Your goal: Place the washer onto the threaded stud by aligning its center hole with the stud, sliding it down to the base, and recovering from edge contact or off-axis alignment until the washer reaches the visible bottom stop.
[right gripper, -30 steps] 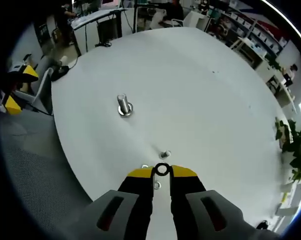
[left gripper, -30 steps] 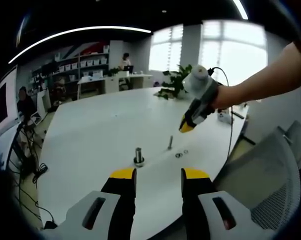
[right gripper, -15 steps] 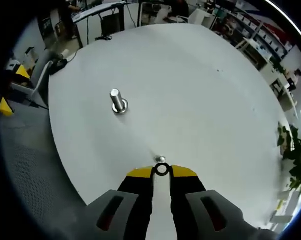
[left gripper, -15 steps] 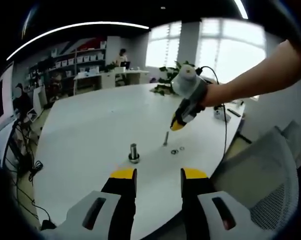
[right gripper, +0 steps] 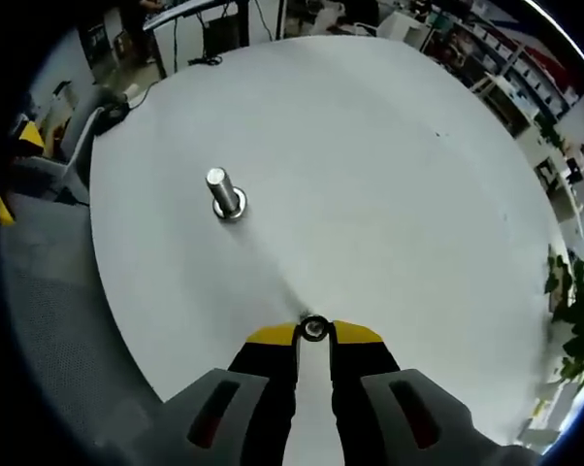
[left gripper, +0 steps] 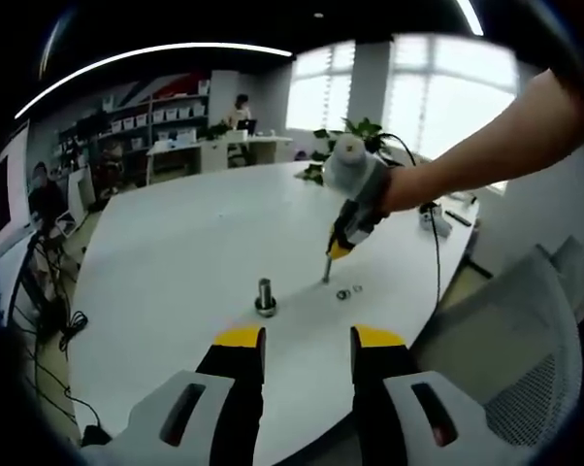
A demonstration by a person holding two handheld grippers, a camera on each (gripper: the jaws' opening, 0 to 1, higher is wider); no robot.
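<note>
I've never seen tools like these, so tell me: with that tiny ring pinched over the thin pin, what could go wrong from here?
The right gripper holds the washer only by its rim at the very jaw tips, so it could slip or tilt. The thin stud under it is narrow; if the hole sits off-axis, the washer may catch on the stud's top. Two loose washers lie right beside the stud on the table and might get knocked.
</note>
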